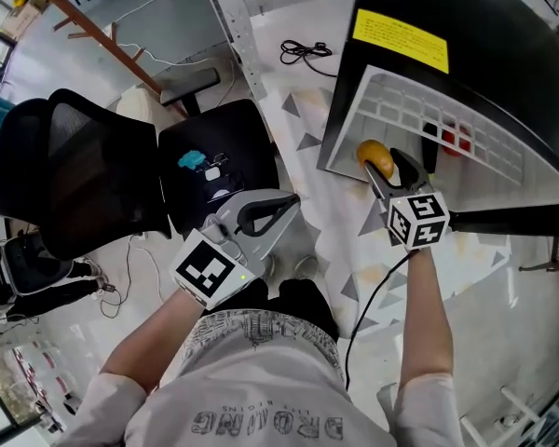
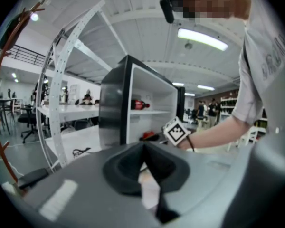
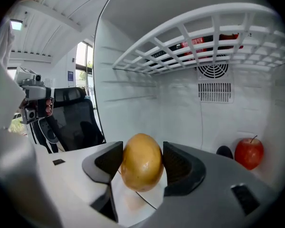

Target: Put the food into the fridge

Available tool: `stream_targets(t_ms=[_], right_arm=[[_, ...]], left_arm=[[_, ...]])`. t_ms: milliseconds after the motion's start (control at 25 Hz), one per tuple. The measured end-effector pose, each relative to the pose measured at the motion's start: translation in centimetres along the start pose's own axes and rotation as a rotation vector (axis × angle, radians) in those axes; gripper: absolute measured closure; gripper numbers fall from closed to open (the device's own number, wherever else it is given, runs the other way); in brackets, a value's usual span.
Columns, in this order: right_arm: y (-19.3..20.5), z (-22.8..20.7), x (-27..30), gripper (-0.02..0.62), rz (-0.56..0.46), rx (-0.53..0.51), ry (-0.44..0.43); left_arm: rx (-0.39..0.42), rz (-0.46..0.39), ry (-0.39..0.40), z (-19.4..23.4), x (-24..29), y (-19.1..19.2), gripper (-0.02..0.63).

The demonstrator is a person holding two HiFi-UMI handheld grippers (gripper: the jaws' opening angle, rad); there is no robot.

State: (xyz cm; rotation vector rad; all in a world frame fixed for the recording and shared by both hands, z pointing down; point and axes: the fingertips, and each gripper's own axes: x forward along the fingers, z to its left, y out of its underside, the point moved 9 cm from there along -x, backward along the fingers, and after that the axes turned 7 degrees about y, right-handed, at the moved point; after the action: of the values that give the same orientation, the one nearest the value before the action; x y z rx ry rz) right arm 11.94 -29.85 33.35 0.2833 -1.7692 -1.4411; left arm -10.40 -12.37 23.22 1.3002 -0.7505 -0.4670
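Observation:
My right gripper (image 1: 386, 166) is shut on a yellow-orange round fruit (image 1: 374, 154) at the mouth of the open fridge (image 1: 466, 91). In the right gripper view the fruit (image 3: 141, 167) sits squeezed between both pads, just above the white fridge floor (image 3: 190, 132). A red apple (image 3: 249, 152) lies at the back right of that lower compartment. Above it runs a white wire shelf (image 3: 190, 37) with a red item (image 3: 202, 43) on top. My left gripper (image 1: 289, 201) hangs shut and empty over the floor, away from the fridge; its jaws meet with nothing between them (image 2: 143, 147).
A black office chair (image 1: 121, 166) stands to the left of the fridge, with small items on its seat. A metal rack upright (image 1: 233, 26) rises behind it. A black cable (image 1: 306, 51) lies on the floor near the fridge. People sit at desks in the distance.

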Motion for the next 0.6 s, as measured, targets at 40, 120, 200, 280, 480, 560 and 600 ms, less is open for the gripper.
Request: stream_targets(t_ms=[40,120,200,280,480,560,600], right_arm=[[0.1,-0.1,0.3,0.331,0.005,-0.007,-0.002],[0.4,-0.3,0.9,0.331,0.014,-0.018,-0.003],[0.7,-0.5,1.5,0.331,0.023,-0.027,-0.006],[1.0,-0.7,2.0,0.331,0.032,-0.034,-0.010],[1.3,-0.9,3.0,0.331,0.050,-0.055,-0.018],[1.6,-1.1,3.5,0.331,0.060,-0.059,-0.019],[1.7,-1.1,3.7,0.331,0.066,-0.058,-0.018]], left_arm=[[-0.004,0.000,-0.005,0.0,-0.1,0.2,0.600],[-0.011,-0.002,-0.015,0.2,-0.1,0.4,0.600],[-0.012,-0.002,-0.024,0.4,-0.2,0.6,0.600],[-0.013,0.004,-0.027,0.4,-0.2,0.9,0.600],[-0.027,0.012,-0.030,0.3,-0.1,1.5,0.600],[-0.032,0.012,-0.032,0.2,0.0,1.7,0.600],[-0.034,0.012,-0.034,0.2,0.0,1.7,0.600]])
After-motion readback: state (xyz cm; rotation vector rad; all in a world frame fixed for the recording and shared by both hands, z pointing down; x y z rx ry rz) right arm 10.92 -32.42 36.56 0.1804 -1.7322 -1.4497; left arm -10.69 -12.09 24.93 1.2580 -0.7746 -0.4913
